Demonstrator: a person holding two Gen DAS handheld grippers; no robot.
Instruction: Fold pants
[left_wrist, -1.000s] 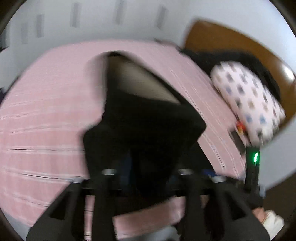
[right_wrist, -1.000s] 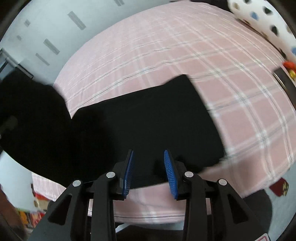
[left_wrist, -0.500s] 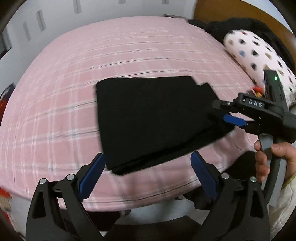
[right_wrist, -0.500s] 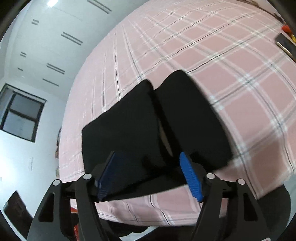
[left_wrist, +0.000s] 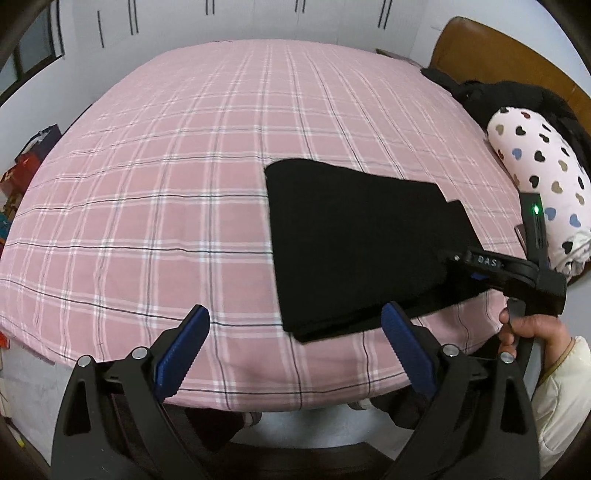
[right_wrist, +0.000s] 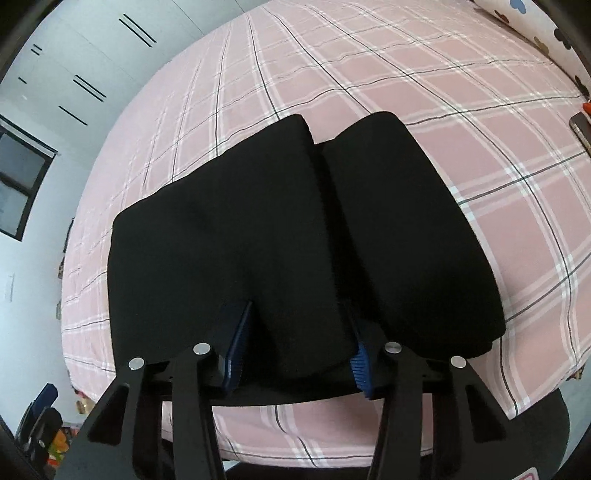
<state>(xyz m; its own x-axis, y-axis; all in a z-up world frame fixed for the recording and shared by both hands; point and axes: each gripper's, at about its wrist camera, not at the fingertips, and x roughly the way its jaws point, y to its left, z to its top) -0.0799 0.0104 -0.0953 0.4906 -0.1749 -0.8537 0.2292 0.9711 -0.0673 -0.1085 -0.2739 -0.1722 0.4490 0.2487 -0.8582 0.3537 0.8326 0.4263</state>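
The black pants (left_wrist: 354, 236) lie folded into a flat, roughly rectangular stack near the front edge of the bed, toward its right side. From the right wrist view the pants (right_wrist: 295, 236) show two rounded folded lobes side by side, parted by a narrow dark crease.

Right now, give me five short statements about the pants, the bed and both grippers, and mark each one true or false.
1. The black pants lie folded on the pink plaid bedsheet. True.
2. The left gripper is shut on the pants. False: its fingers stand wide apart, holding nothing.
3. The right gripper has its fingers at the near edge of the pants, with cloth between them. True.
4. The heart-print pillow lies on top of the pants. False: it lies apart, by the wooden headboard.
5. The pants hang in the air. False: they rest on the bed.
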